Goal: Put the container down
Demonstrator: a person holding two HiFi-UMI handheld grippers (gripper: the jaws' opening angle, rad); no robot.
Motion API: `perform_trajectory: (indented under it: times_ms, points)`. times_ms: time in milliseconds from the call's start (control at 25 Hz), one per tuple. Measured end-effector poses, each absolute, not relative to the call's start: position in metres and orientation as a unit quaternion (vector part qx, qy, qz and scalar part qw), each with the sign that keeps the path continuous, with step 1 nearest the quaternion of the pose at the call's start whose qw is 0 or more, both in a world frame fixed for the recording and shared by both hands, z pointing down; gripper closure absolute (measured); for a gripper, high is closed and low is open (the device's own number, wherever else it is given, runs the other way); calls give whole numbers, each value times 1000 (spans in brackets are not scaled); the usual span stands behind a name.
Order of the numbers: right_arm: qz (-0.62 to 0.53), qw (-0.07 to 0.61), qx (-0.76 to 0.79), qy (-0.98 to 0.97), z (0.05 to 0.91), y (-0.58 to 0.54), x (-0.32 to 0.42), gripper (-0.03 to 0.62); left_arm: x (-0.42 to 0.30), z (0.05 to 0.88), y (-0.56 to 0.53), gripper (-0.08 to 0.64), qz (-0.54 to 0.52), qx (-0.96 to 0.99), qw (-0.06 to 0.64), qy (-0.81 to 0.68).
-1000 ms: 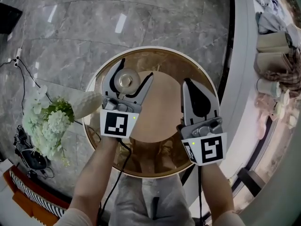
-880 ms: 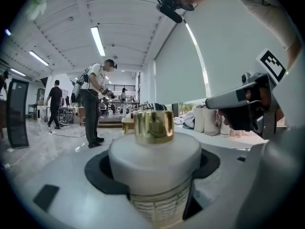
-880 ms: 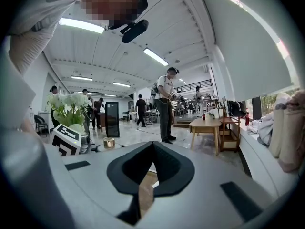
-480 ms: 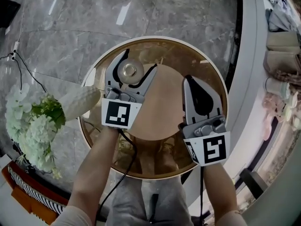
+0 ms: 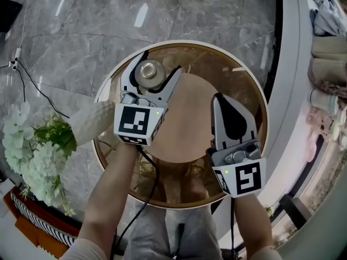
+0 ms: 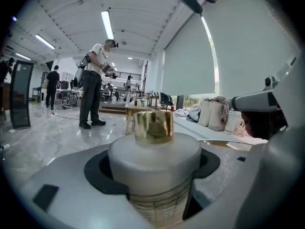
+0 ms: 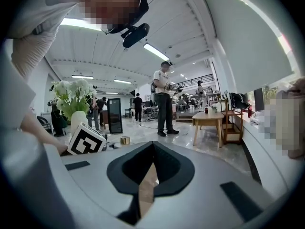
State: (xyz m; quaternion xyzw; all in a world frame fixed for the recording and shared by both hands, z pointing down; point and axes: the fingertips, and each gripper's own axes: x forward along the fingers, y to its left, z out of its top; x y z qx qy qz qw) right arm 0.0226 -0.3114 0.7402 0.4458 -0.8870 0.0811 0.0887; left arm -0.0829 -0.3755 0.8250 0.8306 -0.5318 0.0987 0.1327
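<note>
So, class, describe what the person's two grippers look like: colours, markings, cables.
The left gripper and right gripper are both light grey with black jaw linings. Each carries a cube of black-and-white square markers and a small green light. A black cable trails from each.

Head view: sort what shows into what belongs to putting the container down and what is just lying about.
Belongs to the job:
- container, gold-capped, clamped in the left gripper
- round table beneath it, the likely landing spot

Just lying about:
- right gripper, shut and empty
- vase of white flowers, left of the table
- bags on the ledge
</note>
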Motion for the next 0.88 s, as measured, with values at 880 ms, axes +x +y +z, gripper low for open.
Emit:
perform_trajectory:
  times_ms: [880]
  points:
    - [89,94,451,-883,739,-305,35,586,-77,853,-361,209,229,820,158,-500]
